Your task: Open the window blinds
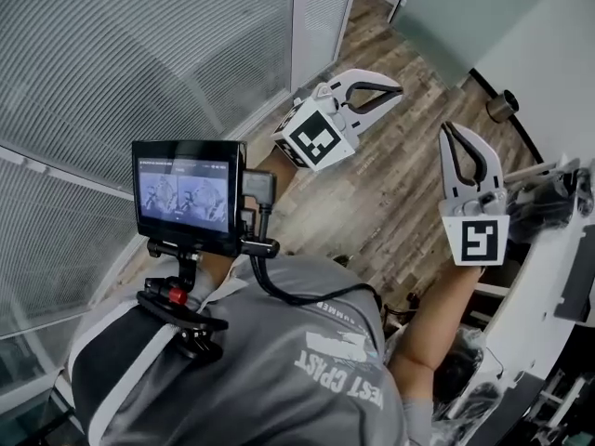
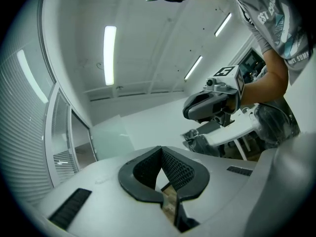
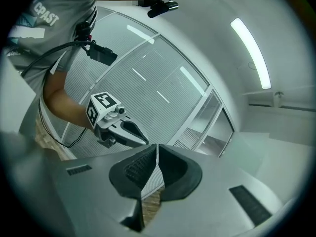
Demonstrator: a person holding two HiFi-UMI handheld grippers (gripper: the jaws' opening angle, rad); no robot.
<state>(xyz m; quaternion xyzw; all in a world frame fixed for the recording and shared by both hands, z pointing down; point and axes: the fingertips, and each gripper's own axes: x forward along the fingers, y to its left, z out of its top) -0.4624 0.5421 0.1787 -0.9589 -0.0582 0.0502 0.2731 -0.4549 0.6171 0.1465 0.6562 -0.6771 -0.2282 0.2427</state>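
The window blinds (image 1: 139,54) hang with their slats closed, filling the left of the head view behind a glass wall. They also show in the right gripper view as blinds (image 3: 148,83) and at the left edge of the left gripper view as blinds (image 2: 24,132). My left gripper (image 1: 394,89) is held out level above the wooden floor. It is shut with nothing in it and stands well apart from the blinds. My right gripper (image 1: 453,130) is held beside it. It is also shut and empty. No cord or wand is in view.
A small monitor (image 1: 189,196) on a bracket sits at the person's chest with a cable. A white desk (image 1: 548,277) with dark gear runs along the right. A round metal thing (image 1: 503,106) stands on the wooden floor (image 1: 372,203). A glass door (image 1: 321,17) lies ahead.
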